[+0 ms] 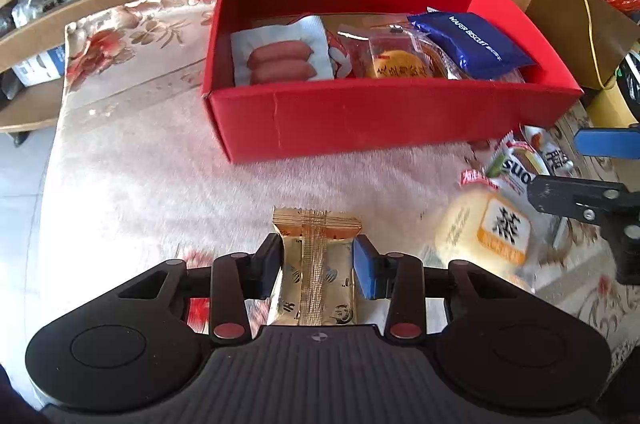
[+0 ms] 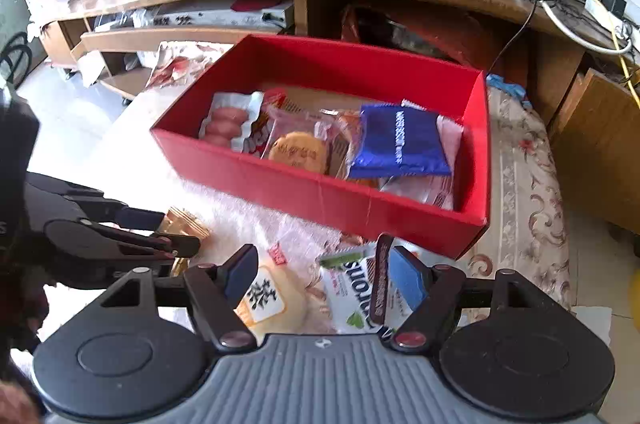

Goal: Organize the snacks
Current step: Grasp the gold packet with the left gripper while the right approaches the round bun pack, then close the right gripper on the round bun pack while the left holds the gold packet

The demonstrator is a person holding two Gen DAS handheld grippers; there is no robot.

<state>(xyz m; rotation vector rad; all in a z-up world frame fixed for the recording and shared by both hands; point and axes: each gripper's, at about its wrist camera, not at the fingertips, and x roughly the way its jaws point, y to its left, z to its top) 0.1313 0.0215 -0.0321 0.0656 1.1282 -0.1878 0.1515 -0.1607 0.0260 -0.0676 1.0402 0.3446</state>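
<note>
Left wrist view: a red box (image 1: 380,115) fills the 12 o'clock part of the picture, standing on a flowered cloth (image 1: 132,159). In it, from 9 o'clock to 3 o'clock, lie a sausage pack (image 1: 280,57), a cake pack (image 1: 400,57) and a blue wafer pack (image 1: 472,41), which overlaps the cake pack. Outside the box at 4 o'clock lie a yellow bun pack (image 1: 486,230) and a white pack (image 1: 516,171), the two touching. At 6 o'clock the left gripper (image 1: 318,264) pinches a gold pack (image 1: 316,272), its blue pads pressed on both sides.

Right wrist view: the box (image 2: 320,195) sits at 12 o'clock, with the wafer pack (image 2: 400,143) at its 3 o'clock end and the sausage pack (image 2: 230,123) at its 9 o'clock end. At 6 o'clock the right gripper (image 2: 320,276) is spread over the bun pack (image 2: 272,300) and the white pack (image 2: 352,292), and a dark strip (image 2: 380,276) stands just beside its right pad. The left gripper (image 2: 176,232) is at 9 o'clock, on the gold pack (image 2: 188,224).
</note>
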